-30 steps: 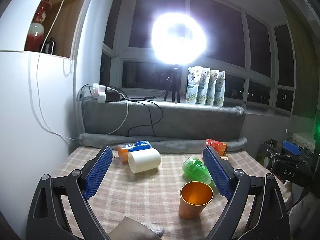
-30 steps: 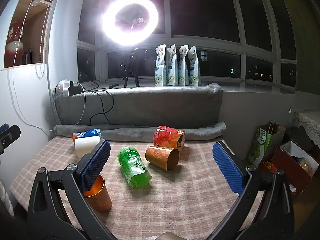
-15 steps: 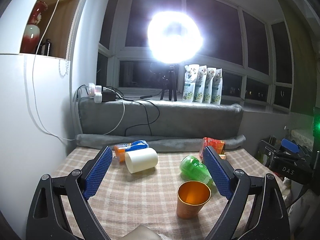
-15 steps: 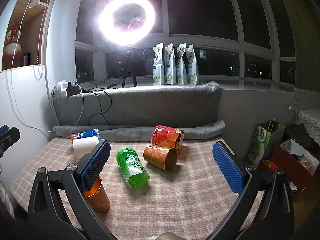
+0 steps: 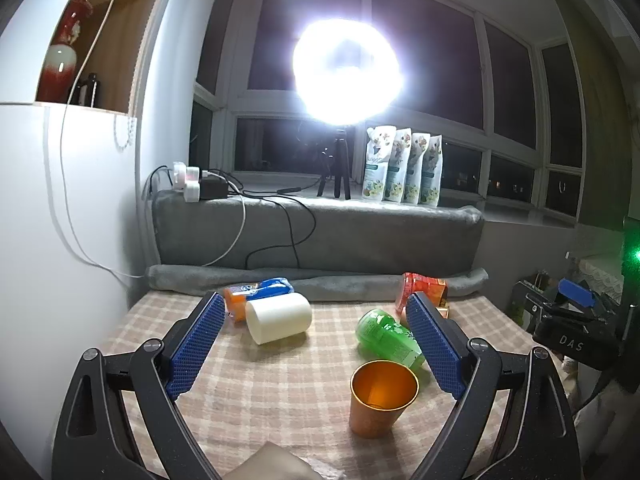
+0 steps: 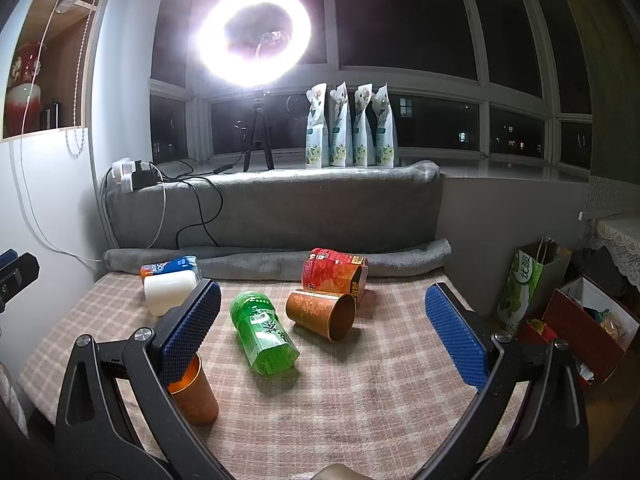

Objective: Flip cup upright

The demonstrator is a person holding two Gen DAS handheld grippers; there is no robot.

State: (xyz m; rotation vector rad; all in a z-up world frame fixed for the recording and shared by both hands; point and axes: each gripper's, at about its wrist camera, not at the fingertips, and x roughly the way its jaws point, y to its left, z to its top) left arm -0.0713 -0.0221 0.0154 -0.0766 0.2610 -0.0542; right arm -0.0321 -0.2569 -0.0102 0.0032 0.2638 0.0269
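An orange metal cup (image 5: 380, 398) stands upright on the checked cloth, near my left gripper's right finger; it also shows in the right wrist view (image 6: 196, 394), partly behind the left finger. A second copper cup (image 6: 322, 314) lies on its side mid-table, mouth toward the right front. A white cup (image 5: 278, 317) lies on its side at the back left and shows in the right wrist view (image 6: 170, 292). My left gripper (image 5: 316, 344) is open and empty. My right gripper (image 6: 324, 336) is open and empty, above the table's front.
A green bottle (image 6: 262, 334) lies beside the copper cup. A red packet (image 6: 334, 272) and a blue-orange packet (image 5: 256, 294) lie at the back by the grey rolled blanket (image 6: 276, 262). Bags and boxes (image 6: 560, 300) stand off the table's right edge.
Both grippers have drifted slightly; the view shifts a little upward and back. No object on the table has moved.
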